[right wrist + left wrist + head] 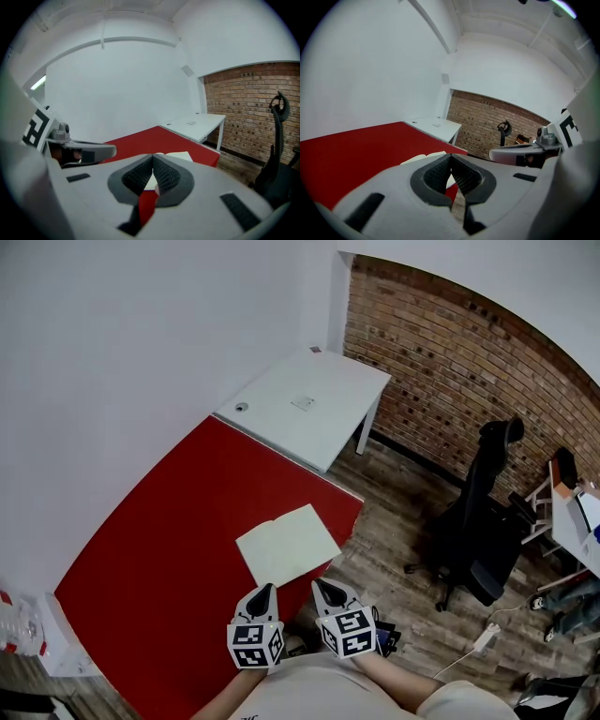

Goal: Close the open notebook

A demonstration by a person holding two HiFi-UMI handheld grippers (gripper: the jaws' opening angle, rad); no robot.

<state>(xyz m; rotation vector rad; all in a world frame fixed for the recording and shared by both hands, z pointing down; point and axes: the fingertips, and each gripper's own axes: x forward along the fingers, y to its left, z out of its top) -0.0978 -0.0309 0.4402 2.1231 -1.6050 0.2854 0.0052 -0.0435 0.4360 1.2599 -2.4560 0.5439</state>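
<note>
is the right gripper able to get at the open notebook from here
Probably yes: the right gripper sits just short of the notebook, which lies open at the near edge of the red table, nothing between them. Its jaws are shut, though.

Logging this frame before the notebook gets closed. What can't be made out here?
- Notebook pages: head view, too small to tell whether anything is written.
- Most of the notebook: both gripper views, hidden behind the left gripper and right gripper bodies.
- Small item on the white desk: head view, too small to identify.
- Red table near corner: head view, hidden by grippers and the person's torso.
</note>
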